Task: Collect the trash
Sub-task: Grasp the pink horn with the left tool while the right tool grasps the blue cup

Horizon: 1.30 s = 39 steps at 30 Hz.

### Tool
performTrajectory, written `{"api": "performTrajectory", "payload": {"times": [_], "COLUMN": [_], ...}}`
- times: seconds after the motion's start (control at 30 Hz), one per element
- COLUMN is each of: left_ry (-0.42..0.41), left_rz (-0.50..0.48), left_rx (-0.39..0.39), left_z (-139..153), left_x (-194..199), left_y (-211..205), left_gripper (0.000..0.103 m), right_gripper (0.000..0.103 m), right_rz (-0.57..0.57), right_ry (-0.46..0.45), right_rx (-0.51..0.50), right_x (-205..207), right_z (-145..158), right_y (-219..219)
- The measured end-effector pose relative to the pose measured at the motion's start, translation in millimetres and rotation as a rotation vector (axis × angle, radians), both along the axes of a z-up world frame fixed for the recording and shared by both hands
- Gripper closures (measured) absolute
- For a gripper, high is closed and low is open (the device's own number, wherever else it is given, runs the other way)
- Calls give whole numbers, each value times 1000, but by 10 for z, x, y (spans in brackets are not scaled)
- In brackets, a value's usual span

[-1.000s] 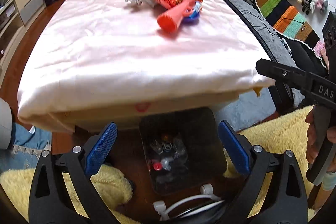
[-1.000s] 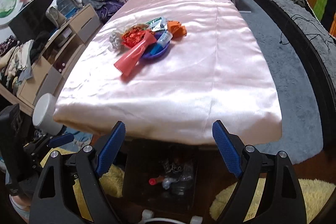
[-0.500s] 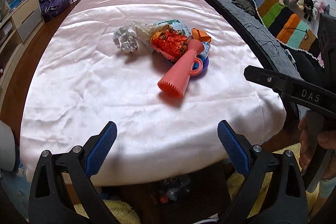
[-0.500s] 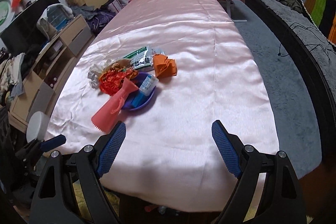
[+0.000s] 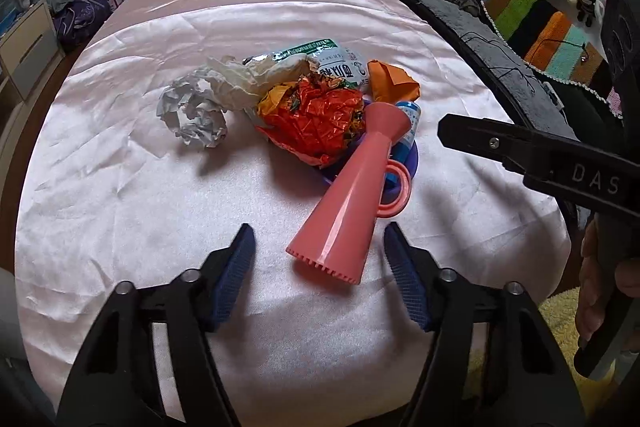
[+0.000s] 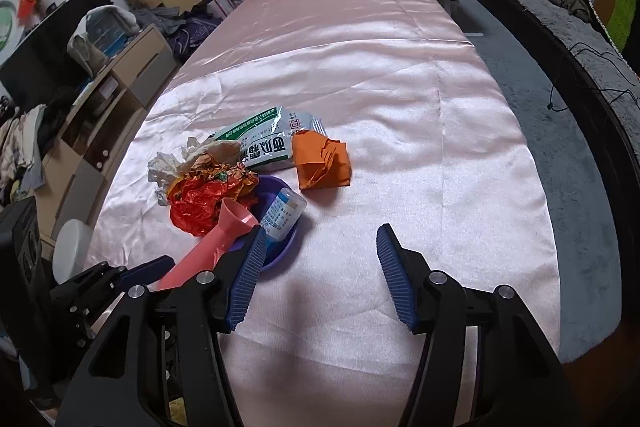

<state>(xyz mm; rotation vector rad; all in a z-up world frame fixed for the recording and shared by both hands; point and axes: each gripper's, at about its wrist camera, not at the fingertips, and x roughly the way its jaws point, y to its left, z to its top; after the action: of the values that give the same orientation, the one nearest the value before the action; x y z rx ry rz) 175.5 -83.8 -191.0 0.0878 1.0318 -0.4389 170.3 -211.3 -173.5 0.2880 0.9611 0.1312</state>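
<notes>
Both tongs (image 5: 320, 259) (image 6: 320, 259), closing, grip nothing; only the right view shows the bottle (image 6: 282, 213) clearly.

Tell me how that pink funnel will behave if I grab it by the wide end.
The pink funnel looks like stiff, smooth plastic, so it may slip between the pads. Its narrow end rests on the purple dish; lifting could nudge the small bottle.

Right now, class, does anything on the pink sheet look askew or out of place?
Yes. A pink funnel-like cup lies tipped on its side, its narrow end propped on the purple dish. A small bottle also lies on its side in that dish, with a crumpled orange-red wrapper heaped against it.
</notes>
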Motion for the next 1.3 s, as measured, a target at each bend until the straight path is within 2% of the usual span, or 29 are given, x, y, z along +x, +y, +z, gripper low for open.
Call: {"api": "performTrajectory", "payload": {"times": [0.03,0.3,0.33,0.47,0.77,0.87,0.9,0.93,1.0,1.1,1.3], "left_ry": [-5,-14,-14,-14,9,20,21,19,10,-13,-60], "left_rz": [0,19,27,58,76,74,74,73,72,69,72], "left_rx": [1,-28,-28,-20,-33,-39,-40,-43,-46,-51,-51], "left_z": [2,110,117,132,84,38,31,31,65,162,398], "left_x": [0,-87,-93,-111,-126,-125,-130,-138,-162,-215,-433], "left_y": [10,177,204,307,459,466,464,466,461,458,457], "left_gripper": [63,65,65,65,65,65,65,65,66,66,66], "right_gripper": [45,46,47,63,67,67,71,83,83,83,83], "right_rz": [1,36,43,65,112,127,129,126,128,141,125], "right_ry": [3,4,4,-7,23,14,8,2,5,-16,-88], "right_rx": [3,12,6,-8,-33,-92,-118,-140,-140,-144,-139], "right_x": [25,200,222,275,345,348,360,367,369,294,-35], "right_z": [-17,-42,-43,-22,-123,-177,-181,-179,-179,-95,290], "right_y": [10,177,209,313,533,642,666,676,668,647,537]}}
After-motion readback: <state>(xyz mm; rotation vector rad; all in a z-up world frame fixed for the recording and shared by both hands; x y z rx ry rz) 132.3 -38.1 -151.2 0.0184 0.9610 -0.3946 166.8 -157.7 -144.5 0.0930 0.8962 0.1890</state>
